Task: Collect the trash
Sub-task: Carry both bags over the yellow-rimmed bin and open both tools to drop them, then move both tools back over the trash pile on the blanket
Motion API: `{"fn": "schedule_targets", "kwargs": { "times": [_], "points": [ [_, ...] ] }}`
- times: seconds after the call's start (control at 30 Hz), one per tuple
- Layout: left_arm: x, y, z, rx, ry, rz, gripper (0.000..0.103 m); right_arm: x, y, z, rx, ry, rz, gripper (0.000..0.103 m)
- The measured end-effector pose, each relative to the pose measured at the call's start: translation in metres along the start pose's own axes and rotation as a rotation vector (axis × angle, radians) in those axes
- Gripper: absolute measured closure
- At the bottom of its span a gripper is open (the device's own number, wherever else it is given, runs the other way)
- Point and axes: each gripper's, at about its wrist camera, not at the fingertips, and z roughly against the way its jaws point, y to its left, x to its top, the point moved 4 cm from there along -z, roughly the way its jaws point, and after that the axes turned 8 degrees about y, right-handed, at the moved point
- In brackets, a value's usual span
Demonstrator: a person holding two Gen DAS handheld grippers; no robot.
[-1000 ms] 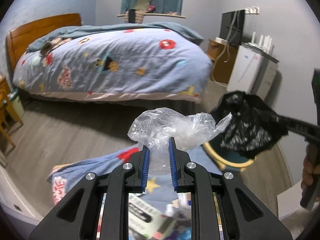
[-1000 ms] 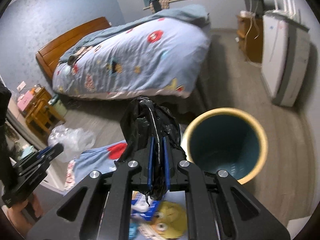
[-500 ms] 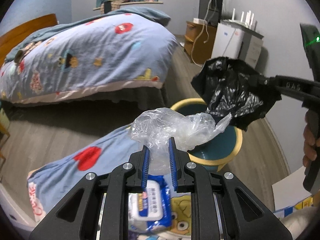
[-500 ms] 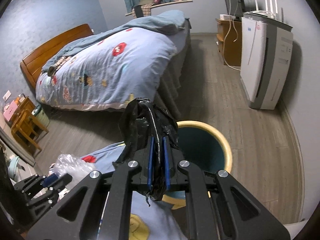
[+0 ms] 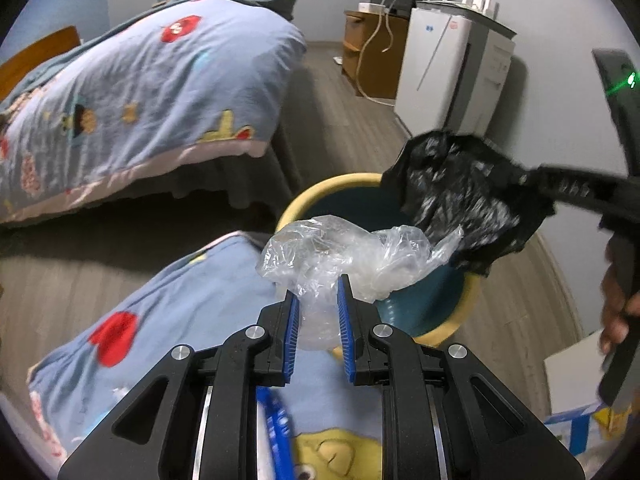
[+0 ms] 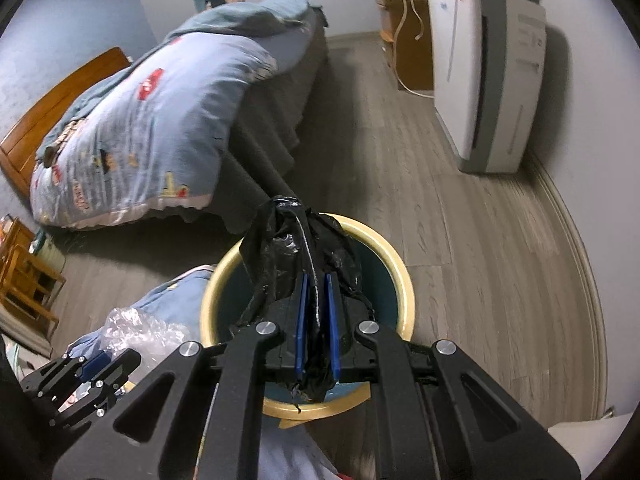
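Over the yellow-rimmed bin (image 6: 400, 276), both claws. Left claw (image 5: 318, 312) clamped on a crumpled clear plastic bag (image 5: 340, 252), poised above the bin's near rim. Right claw (image 6: 318, 320) pinched tight on a black plastic bag (image 6: 288, 256), directly above the bin's mouth.

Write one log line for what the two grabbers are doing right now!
left gripper: shut on crumpled clear plastic bag | right gripper: shut on crumpled black plastic bag | both over yellow-rimmed teal bin
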Motion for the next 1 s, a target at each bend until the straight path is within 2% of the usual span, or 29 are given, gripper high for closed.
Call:
{"fn": "schedule_targets", "kwargs": {
  "times": [0.1, 0.27, 0.53, 0.6, 0.63, 0.67, 0.73, 0.8, 0.87, 0.9, 0.97, 1.0],
  "points": [
    [0.007, -0.005, -0.012, -0.021, 0.015, 0.015, 0.084, 0.001, -0.006, -0.01, -0.016, 0.009, -0.024, 0.094],
    [0.014, -0.012, -0.028, -0.006, 0.022, 0.006, 0.084, -0.002, -0.016, -0.024, -0.042, 0.022, -0.08, 0.094],
    [0.024, -0.011, -0.042, 0.002, 0.016, 0.003, 0.081, 0.001, -0.023, -0.034, 0.02, 0.024, -0.158, 0.091],
    [0.025, -0.01, -0.044, -0.001, 0.017, 0.004, 0.077, 0.001, -0.027, -0.034, 0.026, 0.021, -0.181, 0.086],
    [0.025, -0.009, -0.046, 0.0, 0.02, 0.002, 0.074, 0.001, -0.028, -0.034, 0.025, 0.02, -0.186, 0.079],
    [0.025, -0.008, -0.047, 0.005, 0.018, 0.003, 0.065, 0.002, -0.029, -0.034, 0.028, 0.017, -0.196, 0.07],
    [0.025, -0.006, -0.048, 0.009, 0.014, 0.01, 0.05, 0.002, -0.033, -0.035, 0.033, 0.014, -0.219, 0.059],
    [0.024, -0.003, -0.048, 0.008, 0.008, 0.017, 0.045, 0.001, -0.037, -0.035, 0.045, 0.012, -0.248, 0.052],
    [0.022, 0.0, -0.048, 0.008, 0.007, 0.02, 0.039, 0.002, -0.039, -0.035, 0.06, 0.007, -0.274, 0.035],
    [0.021, 0.001, -0.048, 0.012, 0.006, 0.021, 0.038, 0.002, -0.039, -0.034, 0.074, 0.003, -0.287, 0.031],
    [0.02, 0.004, -0.047, 0.016, 0.0, 0.028, 0.025, 0.001, -0.039, -0.032, 0.084, -0.006, -0.295, 0.019],
    [0.019, 0.006, -0.046, 0.022, -0.005, 0.034, 0.021, 0.002, -0.039, -0.031, 0.083, -0.01, -0.293, 0.016]
  ]
}}
